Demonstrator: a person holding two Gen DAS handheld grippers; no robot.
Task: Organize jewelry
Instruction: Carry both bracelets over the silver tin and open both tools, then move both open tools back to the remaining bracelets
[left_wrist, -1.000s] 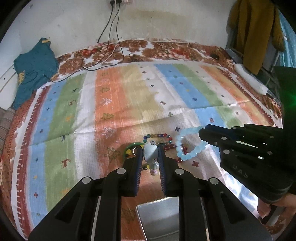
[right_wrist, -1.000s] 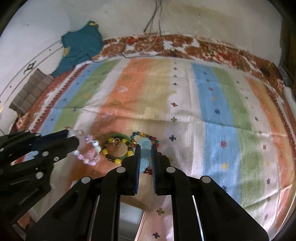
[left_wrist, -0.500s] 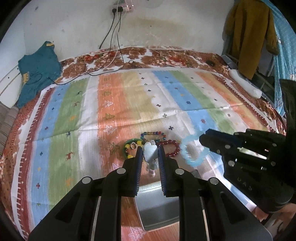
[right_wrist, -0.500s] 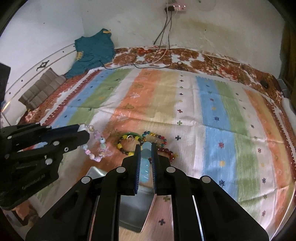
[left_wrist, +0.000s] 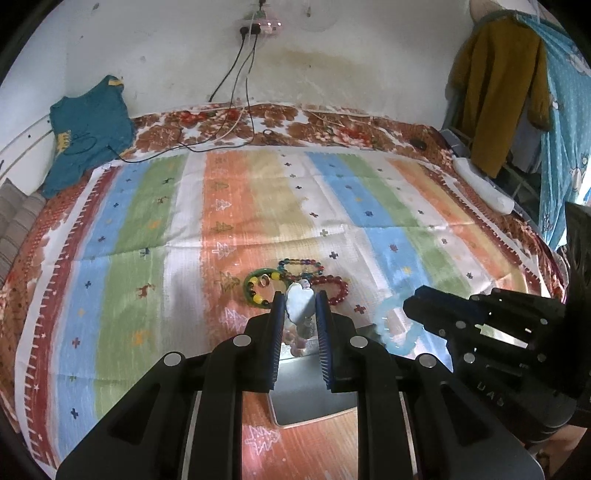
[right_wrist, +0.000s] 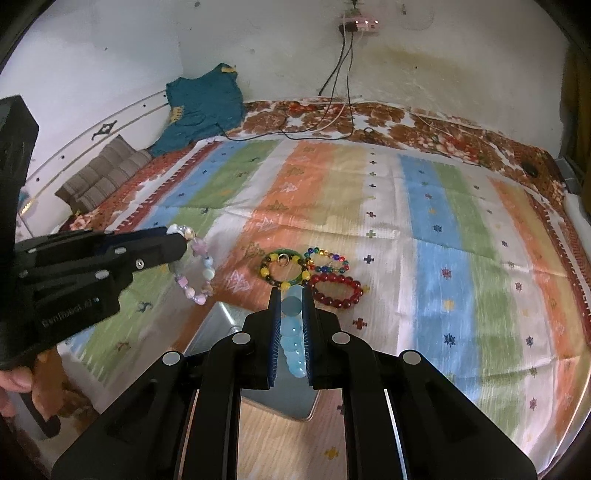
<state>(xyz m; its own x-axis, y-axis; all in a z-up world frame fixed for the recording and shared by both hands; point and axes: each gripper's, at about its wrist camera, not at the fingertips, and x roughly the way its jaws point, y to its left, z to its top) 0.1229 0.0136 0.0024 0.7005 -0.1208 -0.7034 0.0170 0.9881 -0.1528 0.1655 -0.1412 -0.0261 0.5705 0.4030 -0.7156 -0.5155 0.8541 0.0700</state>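
Left gripper (left_wrist: 300, 308) clamped on pastel bead bracelet (right_wrist: 197, 267) — loop hangs below jaws. Right gripper (right_wrist: 291, 306) pinches pale blue bead bracelet (right_wrist: 293, 341), beads stacked between pads. Metal tray (right_wrist: 218, 325) just below both sets of fingertips. Ahead of grippers on striped cloth (right_wrist: 424, 221): green-yellow bracelet (right_wrist: 284, 267), multicolour bracelet (right_wrist: 328, 258), red bracelet (right_wrist: 336, 290) — clustered, touching.

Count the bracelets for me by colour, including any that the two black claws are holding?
Pale pink and white, held in left gripper: 1
Light blue, held in right gripper: 1
Dark red, on cloth: 1
Multicolour small beads, on cloth: 1
Yellow and dark beads, on cloth: 1
Total: 5
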